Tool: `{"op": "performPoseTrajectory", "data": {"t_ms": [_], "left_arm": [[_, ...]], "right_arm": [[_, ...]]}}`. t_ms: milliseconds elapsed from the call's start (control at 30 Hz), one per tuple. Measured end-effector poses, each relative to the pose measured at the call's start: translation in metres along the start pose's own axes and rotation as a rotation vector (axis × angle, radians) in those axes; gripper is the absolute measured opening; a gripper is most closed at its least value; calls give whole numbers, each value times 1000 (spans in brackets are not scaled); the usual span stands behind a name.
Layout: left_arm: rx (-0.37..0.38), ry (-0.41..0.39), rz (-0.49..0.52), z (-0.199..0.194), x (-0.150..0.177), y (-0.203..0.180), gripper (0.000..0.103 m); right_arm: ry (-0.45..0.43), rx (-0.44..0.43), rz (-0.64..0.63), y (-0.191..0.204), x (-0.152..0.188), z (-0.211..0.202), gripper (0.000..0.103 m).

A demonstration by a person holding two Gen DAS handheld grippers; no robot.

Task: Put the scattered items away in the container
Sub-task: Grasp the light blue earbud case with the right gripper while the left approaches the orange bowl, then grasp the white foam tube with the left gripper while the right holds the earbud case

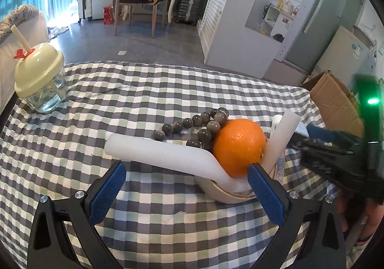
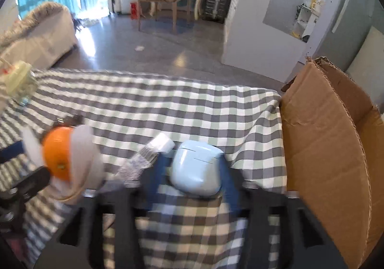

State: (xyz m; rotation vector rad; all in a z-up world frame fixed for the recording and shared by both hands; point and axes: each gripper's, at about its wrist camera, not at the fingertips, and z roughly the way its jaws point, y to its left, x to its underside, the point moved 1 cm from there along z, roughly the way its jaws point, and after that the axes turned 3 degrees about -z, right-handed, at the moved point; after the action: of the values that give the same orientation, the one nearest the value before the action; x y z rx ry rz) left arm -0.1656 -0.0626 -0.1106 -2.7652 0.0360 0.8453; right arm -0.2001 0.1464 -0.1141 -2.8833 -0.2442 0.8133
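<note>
Two grippers over the checked desk, left gripper [image 1: 187,182] spread wide before the orange [image 1: 240,146], right gripper [image 2: 192,173] pinching the pale blue case [image 2: 195,168] near the desk's right edge.

Your left gripper [image 1: 187,178] points steeply down, its black arms spread and the blue-padded jaws standing wide apart with nothing pressed between them. Your right gripper [image 2: 192,168] also tilts steeply down; its view is blurred, but the blue jaws sit close on either side of a pale blue rounded plastic case [image 2: 195,168], seemingly touching its flanks. In the left wrist view your right gripper shows at the right edge.
</note>
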Motion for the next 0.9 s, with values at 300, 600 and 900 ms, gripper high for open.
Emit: {"op": "performPoseTrajectory", "data": {"t_ms": [300,600,900], "left_arm": [[20,17,-6,-7,4,3,103],[131,113,-42,-12,13,14,103],[183,48,-115,-6,-10,20,71]], "right_arm": [[-8,-93,82,-16,3,4,52],[-42,-137,90,-20,12,-16,52],[-82,-112,54,-11,14,-29,52]]}}
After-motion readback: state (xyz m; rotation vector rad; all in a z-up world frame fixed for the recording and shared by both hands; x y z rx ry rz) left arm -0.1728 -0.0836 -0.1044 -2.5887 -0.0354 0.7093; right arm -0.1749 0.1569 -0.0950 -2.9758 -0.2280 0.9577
